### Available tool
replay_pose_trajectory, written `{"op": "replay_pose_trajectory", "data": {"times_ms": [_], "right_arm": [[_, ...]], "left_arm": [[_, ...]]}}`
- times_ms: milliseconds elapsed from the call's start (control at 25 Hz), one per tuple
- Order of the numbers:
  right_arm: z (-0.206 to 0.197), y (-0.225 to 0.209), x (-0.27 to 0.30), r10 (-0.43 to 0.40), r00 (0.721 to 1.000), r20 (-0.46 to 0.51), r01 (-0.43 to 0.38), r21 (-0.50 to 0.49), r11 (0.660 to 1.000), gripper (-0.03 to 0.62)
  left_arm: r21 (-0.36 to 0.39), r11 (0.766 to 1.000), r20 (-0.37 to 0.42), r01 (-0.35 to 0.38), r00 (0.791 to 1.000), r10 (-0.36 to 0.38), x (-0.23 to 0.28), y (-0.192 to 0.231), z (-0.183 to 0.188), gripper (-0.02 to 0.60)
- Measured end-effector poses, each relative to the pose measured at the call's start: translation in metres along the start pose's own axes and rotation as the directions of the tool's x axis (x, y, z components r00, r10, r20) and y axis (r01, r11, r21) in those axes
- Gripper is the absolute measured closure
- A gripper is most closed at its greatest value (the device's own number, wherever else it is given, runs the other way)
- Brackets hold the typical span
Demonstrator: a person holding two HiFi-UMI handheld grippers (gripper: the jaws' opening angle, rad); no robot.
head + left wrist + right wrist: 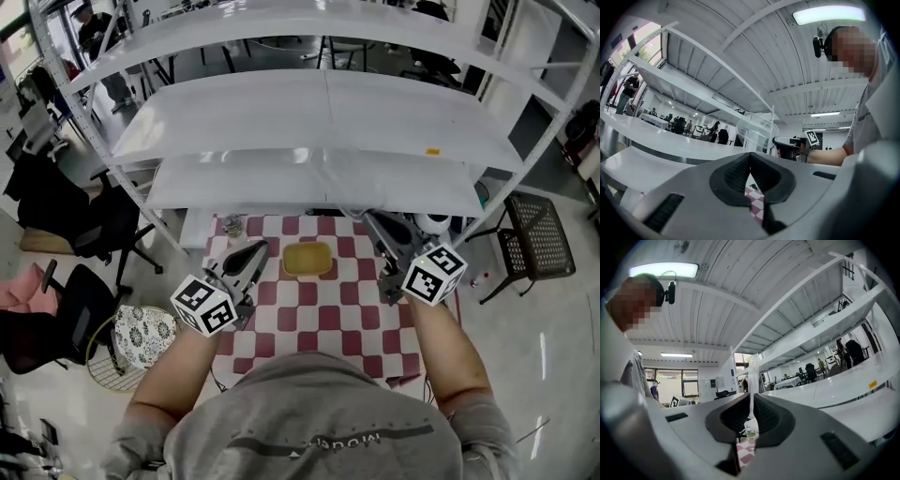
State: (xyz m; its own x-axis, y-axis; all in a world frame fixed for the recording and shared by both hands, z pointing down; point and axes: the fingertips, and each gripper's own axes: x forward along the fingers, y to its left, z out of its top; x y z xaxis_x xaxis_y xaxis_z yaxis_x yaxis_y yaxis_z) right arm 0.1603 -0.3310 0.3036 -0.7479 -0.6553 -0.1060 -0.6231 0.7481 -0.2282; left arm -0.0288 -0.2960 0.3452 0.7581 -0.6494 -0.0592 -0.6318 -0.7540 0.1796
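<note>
Clear plastic lid [757, 127] hangs in the air over the right side of the table, pinched by one edge in the right gripper [751, 401], whose tongs are closed on the thin rim so that the lid shows edge-on between them; it looks light, thin and springy, probably slick as well, so a grip on the stiffer rolled rim seems safer than one on the flat middle, and a hard squeeze could buckle or crack it. Far left, black office chairs [66, 211] stand on the floor, well apart from the table; the left gripper [750, 157] is held over the table's left edge with its tongs closed tip to tip and nothing between them, only the checked tablecloth [347, 319] showing below; a small jar [232, 225] stands at the back left corner of the cloth; a shallow yellow container [307, 260] sits open near the middle, between the two grippers and touching neither; the white shelving [319, 178] reaches over the rear of the table, its lowest board and uprights close to the raised lid, so there looks to be little room above and behind; a black mesh stool [536, 236] stands off to the right.
</note>
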Motion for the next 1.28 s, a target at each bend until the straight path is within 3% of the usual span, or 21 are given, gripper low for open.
{"op": "replay_pose_trajectory", "data": {"times_ms": [200,440,920,1280], "right_arm": [[-0.015,0.014,-0.013,0.035,0.998,-0.059,-0.043,-0.132,0.99,0.554],[-0.047,0.021,-0.019,0.053,0.994,-0.099,-0.067,-0.139,0.988,0.554],[-0.127,0.043,-0.01,-0.067,0.974,-0.217,0.022,-0.206,0.978,0.554],[-0.176,0.046,-0.002,-0.115,0.957,-0.265,0.063,-0.198,0.978,0.554]], "left_arm": [[-0.006,0.997,-0.025,-0.08,0.996,0.08,-0.014,-0.01,-0.022,0.569],[-0.049,0.985,-0.058,-0.165,0.985,0.162,-0.039,-0.004,-0.049,0.569],[-0.145,0.983,-0.135,-0.113,0.986,0.093,-0.068,0.037,-0.101,0.569],[-0.177,0.979,-0.204,-0.106,0.977,0.069,-0.081,0.057,-0.138,0.569]]}}
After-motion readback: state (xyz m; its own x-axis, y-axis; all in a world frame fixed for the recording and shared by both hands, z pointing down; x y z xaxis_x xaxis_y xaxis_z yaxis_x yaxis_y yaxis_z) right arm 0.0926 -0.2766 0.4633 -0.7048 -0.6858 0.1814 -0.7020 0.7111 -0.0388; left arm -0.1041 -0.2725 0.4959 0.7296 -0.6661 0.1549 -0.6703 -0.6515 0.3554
